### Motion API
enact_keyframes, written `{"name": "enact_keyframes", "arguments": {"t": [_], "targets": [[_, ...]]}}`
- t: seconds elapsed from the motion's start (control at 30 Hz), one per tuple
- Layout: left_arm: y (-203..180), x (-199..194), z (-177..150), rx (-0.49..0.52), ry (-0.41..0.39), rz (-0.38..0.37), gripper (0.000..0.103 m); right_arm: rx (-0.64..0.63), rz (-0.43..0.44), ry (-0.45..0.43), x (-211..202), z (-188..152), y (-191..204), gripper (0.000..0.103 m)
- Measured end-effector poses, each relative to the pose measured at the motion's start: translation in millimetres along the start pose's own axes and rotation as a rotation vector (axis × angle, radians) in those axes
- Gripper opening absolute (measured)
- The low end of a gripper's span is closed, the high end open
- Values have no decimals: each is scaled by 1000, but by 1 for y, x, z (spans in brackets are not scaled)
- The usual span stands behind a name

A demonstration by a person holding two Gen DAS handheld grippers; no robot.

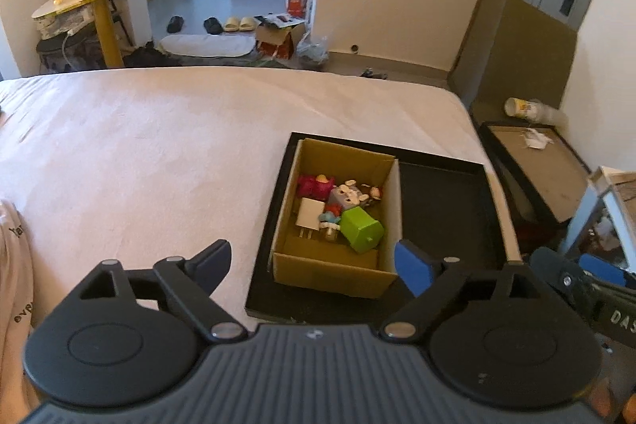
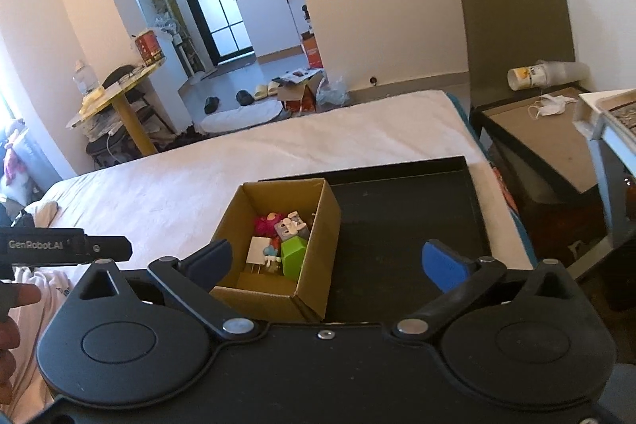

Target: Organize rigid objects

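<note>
Holding both spread and empty: left gripper point(image 1: 314, 265), right gripper point(image 2: 326, 263). Toys sit in cardboard box point(image 1: 338, 265); sorting looks nearly finished.

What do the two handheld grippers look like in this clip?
Both match: the left gripper and right gripper each have a black ribbed body, two round black discs, silver pivot screws and linkage arms ending in blue pads. White "GenRobot.AI" lettering marks the left gripper's side, seen from the right wrist camera.

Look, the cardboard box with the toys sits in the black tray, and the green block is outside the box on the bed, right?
Not quite. The green block is inside the cardboard box with the other toys, as the left wrist view shows. The box does sit in the black tray.
</note>
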State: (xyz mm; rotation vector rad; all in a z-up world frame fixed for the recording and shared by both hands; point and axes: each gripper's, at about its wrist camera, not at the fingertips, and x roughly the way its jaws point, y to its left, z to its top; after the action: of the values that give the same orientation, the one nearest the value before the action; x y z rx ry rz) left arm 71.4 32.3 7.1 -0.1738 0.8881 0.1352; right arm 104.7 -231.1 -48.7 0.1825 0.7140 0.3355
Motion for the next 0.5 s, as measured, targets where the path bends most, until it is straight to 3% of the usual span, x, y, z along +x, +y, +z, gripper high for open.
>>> {"name": "enact_keyframes", "arguments": {"t": [0.5], "targets": [[7,-53,-15,-2,-80,-42,93,-25,-56,-18,-47,-3,10,103]]}}
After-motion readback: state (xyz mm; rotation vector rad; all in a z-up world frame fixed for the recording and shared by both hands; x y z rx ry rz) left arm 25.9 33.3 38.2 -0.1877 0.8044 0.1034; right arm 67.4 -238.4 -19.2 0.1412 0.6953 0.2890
